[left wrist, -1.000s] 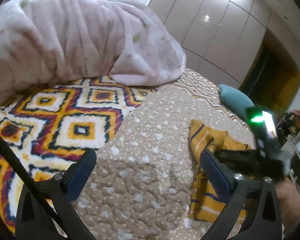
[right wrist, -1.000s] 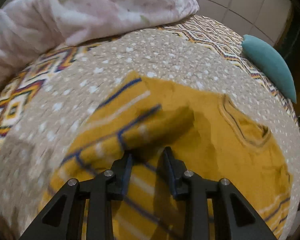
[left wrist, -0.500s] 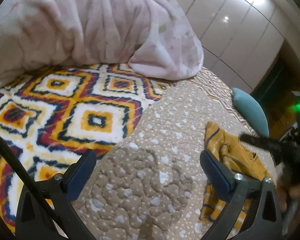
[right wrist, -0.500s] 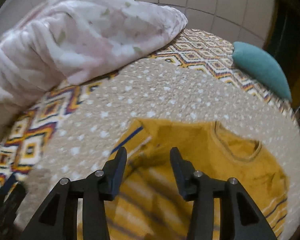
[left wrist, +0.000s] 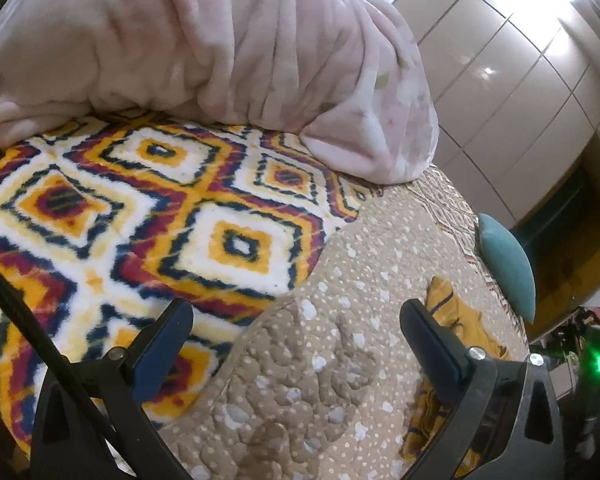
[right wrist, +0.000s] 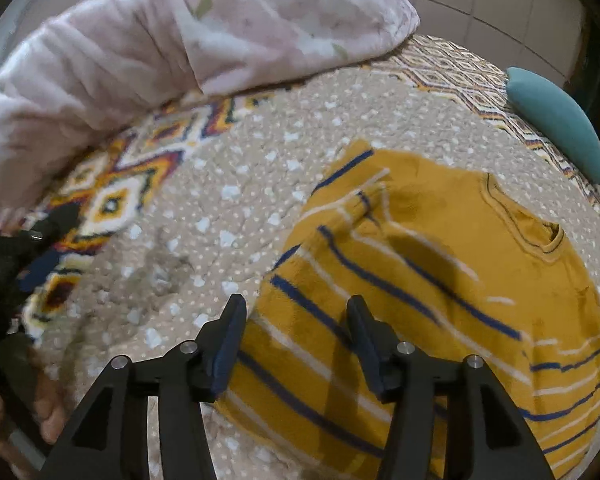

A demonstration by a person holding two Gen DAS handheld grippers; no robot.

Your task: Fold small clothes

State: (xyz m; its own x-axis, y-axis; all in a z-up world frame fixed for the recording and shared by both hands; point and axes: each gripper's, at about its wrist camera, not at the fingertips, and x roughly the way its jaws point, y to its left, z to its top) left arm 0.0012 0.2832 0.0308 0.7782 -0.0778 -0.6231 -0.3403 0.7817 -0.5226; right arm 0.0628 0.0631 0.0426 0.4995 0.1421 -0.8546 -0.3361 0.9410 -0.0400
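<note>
Bedspread (right wrist: pixel 260 152) under sweater (right wrist: pixel 440 280), below right tool (right wrist: pixel 296 344).

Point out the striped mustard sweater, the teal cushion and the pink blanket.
Striped mustard sweater (right wrist: pixel 440 272): right wrist view, mid chest.
Teal cushion (right wrist: pixel 556 116): right wrist view, middle of its face.
Pink blanket (left wrist: pixel 220 48): left wrist view, bunched middle.

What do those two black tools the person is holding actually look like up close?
Each tool is a black plastic fork of two angular fingers fixed with silver screws and faced with dark blue pads. On the left tool a black cable runs past one side. The right tool has a green light on its body.
</note>
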